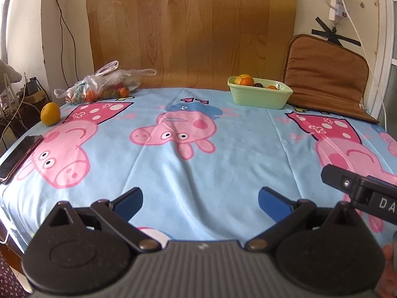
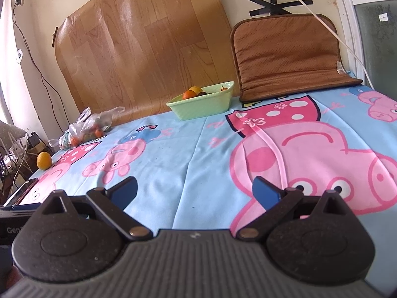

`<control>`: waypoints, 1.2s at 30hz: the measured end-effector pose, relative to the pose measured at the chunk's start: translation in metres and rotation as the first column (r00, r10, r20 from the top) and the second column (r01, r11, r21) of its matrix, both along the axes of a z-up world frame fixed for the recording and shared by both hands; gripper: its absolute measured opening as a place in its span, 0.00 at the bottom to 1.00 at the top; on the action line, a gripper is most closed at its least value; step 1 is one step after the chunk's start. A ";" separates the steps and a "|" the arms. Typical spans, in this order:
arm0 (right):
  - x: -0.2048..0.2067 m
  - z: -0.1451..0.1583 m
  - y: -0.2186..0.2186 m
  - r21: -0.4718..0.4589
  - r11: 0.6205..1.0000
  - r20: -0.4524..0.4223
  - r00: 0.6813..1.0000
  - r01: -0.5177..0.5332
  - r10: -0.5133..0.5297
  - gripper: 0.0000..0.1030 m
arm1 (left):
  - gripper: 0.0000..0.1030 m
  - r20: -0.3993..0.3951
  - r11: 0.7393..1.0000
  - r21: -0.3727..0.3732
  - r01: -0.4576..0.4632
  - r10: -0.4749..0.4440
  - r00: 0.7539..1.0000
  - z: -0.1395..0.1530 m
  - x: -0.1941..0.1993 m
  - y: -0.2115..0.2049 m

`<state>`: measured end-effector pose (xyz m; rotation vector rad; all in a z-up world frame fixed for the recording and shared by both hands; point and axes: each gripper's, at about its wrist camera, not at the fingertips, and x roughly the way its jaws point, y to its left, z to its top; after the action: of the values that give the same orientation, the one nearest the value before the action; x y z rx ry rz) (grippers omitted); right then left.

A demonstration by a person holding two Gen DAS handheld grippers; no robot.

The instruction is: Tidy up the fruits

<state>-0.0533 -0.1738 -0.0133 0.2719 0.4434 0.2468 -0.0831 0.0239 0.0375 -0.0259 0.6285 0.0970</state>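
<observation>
Both claws idle: left claw (image 1: 199,200) and right claw (image 2: 194,191) hover low over the cloth-covered counter (image 1: 223,149), fingers spread apart, nothing held. The green basin (image 1: 259,96) already holds several fruits. One loose orange fruit (image 1: 50,113) sits well left of the basin, just beyond the plastic bag (image 1: 104,84) of fruit. Likely next step: the left claw takes the loose fruit, straddling its widest part and closing gently so it cannot roll off the edge.

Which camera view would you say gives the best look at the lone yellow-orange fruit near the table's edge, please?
The left wrist view: the fruit appears larger and unobstructed, left of the plastic bag. The right wrist view shows the same fruit smaller, near the frame's left edge.
</observation>
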 end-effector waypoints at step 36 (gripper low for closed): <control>-0.012 0.009 -0.010 -0.003 0.999 0.088 0.996 0.033 -0.033 0.97 | 1.00 0.000 0.999 0.007 0.041 -0.041 0.999 -0.001 0.000 -0.010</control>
<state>-0.0655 -0.1839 -0.0043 0.2626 0.3522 0.2243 -0.0835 0.0140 0.0370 -0.0058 0.6286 0.0599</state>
